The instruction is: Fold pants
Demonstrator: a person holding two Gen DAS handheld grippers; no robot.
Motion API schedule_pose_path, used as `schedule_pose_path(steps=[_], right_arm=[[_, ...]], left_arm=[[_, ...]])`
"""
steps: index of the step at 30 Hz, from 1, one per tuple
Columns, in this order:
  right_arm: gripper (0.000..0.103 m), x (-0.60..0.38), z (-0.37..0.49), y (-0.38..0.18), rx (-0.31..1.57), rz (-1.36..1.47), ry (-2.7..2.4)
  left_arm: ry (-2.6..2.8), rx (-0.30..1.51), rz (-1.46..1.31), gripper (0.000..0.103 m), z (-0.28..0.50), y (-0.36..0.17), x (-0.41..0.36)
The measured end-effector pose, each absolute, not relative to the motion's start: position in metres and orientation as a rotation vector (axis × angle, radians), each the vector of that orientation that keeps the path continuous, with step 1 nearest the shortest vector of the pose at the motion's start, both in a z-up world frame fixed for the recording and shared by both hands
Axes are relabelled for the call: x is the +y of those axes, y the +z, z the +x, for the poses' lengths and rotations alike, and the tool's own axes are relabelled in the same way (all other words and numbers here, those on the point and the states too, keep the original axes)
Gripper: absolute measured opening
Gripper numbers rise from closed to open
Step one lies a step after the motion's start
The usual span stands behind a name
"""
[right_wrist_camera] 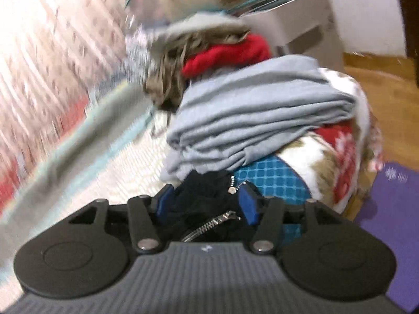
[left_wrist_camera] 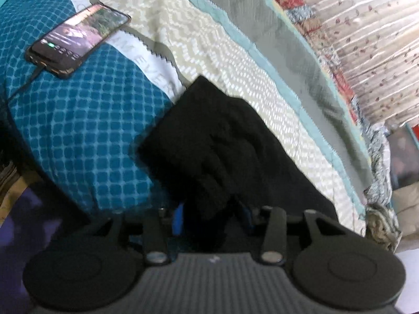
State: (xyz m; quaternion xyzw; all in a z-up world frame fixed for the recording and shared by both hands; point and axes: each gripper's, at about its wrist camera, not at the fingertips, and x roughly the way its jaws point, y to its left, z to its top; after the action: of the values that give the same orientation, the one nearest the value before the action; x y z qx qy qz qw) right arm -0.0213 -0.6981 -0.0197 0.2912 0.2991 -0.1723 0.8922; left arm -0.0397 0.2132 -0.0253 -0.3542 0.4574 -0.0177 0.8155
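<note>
1. Nearest the lens in the left wrist view, the left gripper (left_wrist_camera: pixel 210 216) has its blue pads (left_wrist_camera: pixel 177 219) set a little apart, with a dark fold of the black pants (left_wrist_camera: pixel 222 141) lying between them; whether the pads press the cloth cannot be told, as the fold hides them.
2. Folded into a compact dark bundle, the black pants rest on the cream zigzag bedspread (left_wrist_camera: pixel 209 60), one edge touching the teal patterned pillow (left_wrist_camera: pixel 78 120).
3. Lying on the pillow, well apart from the pants, is a phone (left_wrist_camera: pixel 78 36) with its screen lit and a cable leaving its lower end.
4. Beyond the bedspread runs a grey quilt border (left_wrist_camera: pixel 282 52) with pale blue trim, and past it a striped leaf-print curtain (left_wrist_camera: pixel 366 39).
5. In the right wrist view, the right gripper (right_wrist_camera: pixel 207 200) stands with its blue pads (right_wrist_camera: pixel 248 204) released and clearly apart; black fabric with a silver zipper (right_wrist_camera: pixel 212 225) lies loosely between them, and a gap shows beside the right pad.
6. Just beyond this gripper sits a stack of folded grey cloth (right_wrist_camera: pixel 256 115), with a red garment (right_wrist_camera: pixel 227 52) behind it; the view is motion-blurred.
7. At right, a purple mat (right_wrist_camera: pixel 392 209) lies on the wooden floor (right_wrist_camera: pixel 374 89).
</note>
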Motion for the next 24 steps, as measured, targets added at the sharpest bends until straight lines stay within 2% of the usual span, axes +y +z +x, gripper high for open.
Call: schedule_pose_path(steps=[3, 5, 8, 9, 12, 16, 18, 20, 21, 22, 24], right_arm=[[0.056, -0.683, 0.004, -0.035, 0.739, 0.477, -0.29], [0.056, -0.661, 0.009, -0.036, 0.773, 0.298, -0.28], [0.04, -0.641, 0.006, -0.034, 0.8, 0.15, -0.231], [0.03, -0.638, 0.004, -0.032, 0.798, 0.122, -0.216], [0.027, -0.635, -0.007, -0.016, 0.735, 0.045, -0.255], [0.027, -0.675, -0.021, 0.009, 0.55, 0.236, -0.386], [0.028, -0.691, -0.008, 0.0, 0.559, 0.32, -0.435], [0.03, -0.698, 0.013, -0.024, 0.641, 0.347, -0.445], [0.038, -0.701, 0.021, -0.038, 0.683, 0.356, -0.455], [0.054, -0.704, 0.024, -0.048, 0.694, 0.366, -0.474], [0.069, -0.712, 0.021, -0.048, 0.656, 0.427, -0.506]], left_arm=[[-0.027, 0.994, -0.737, 0.042, -0.036, -0.024, 0.202], [-0.017, 1.001, -0.722, 0.043, -0.034, -0.023, 0.198], [-0.003, 1.011, -0.715, 0.044, -0.031, -0.023, 0.194], [0.002, 1.016, -0.715, 0.044, -0.031, -0.023, 0.194], [0.013, 1.02, -0.718, 0.044, -0.03, -0.023, 0.193], [0.017, 1.019, -0.713, 0.044, -0.031, -0.024, 0.195], [0.023, 1.023, -0.719, 0.044, -0.029, -0.026, 0.195], [0.027, 1.018, -0.712, 0.044, -0.028, -0.028, 0.193], [0.029, 1.015, -0.706, 0.044, -0.027, -0.029, 0.192], [0.03, 1.015, -0.703, 0.044, -0.027, -0.029, 0.192], [0.031, 1.012, -0.707, 0.044, -0.029, -0.028, 0.192]])
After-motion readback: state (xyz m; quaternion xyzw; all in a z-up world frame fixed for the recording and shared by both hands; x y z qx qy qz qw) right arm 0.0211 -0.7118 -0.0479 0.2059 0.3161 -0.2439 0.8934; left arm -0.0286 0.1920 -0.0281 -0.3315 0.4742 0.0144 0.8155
